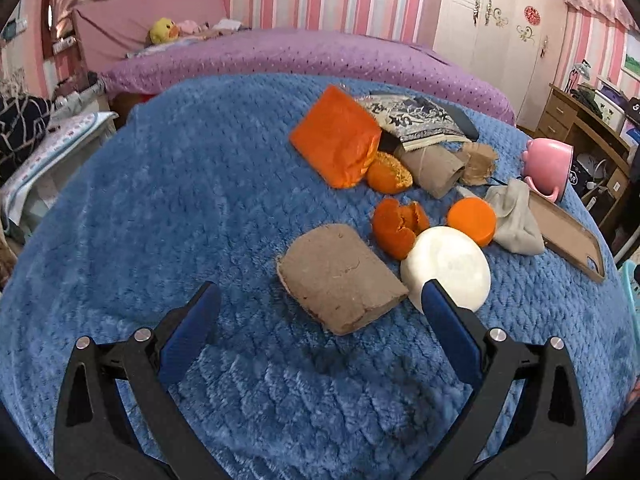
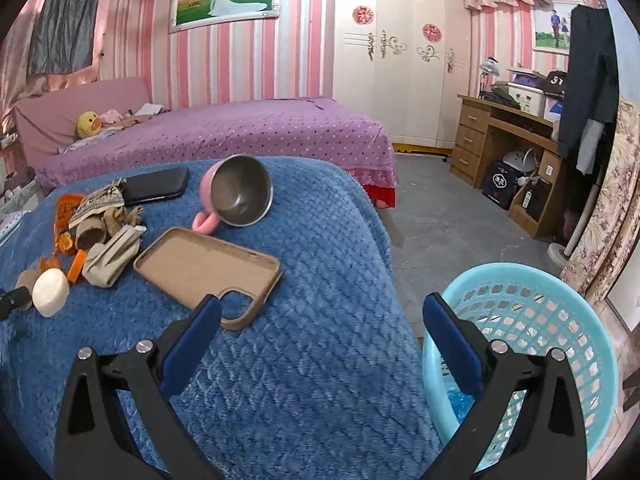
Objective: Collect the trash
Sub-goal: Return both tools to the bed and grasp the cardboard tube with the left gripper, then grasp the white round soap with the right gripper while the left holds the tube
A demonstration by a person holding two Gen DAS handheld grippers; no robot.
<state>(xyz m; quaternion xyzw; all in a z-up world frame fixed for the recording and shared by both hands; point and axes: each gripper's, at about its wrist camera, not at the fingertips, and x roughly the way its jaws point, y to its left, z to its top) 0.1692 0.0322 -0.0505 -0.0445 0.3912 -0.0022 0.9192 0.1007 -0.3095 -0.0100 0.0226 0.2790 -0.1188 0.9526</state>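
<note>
A: Left claw (image 1: 320, 300)?
B: Jaws apart, empty, just before the brown cardboard piece (image 1: 340, 276) on the blue blanket (image 1: 180, 200). Orange peel (image 1: 398, 228) just behind it.
A: Right claw (image 2: 320, 312)?
B: Jaws apart, empty, beside the blue basket (image 2: 560, 320).

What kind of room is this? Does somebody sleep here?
It looks like a bedroom. There's a bed with a purple cover, a tall white wardrobe, and a wooden desk with drawers.

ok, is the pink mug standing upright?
No, the pink mug lies tipped on its side on the blue blanket, its steel-lined mouth facing the right wrist camera.
</note>
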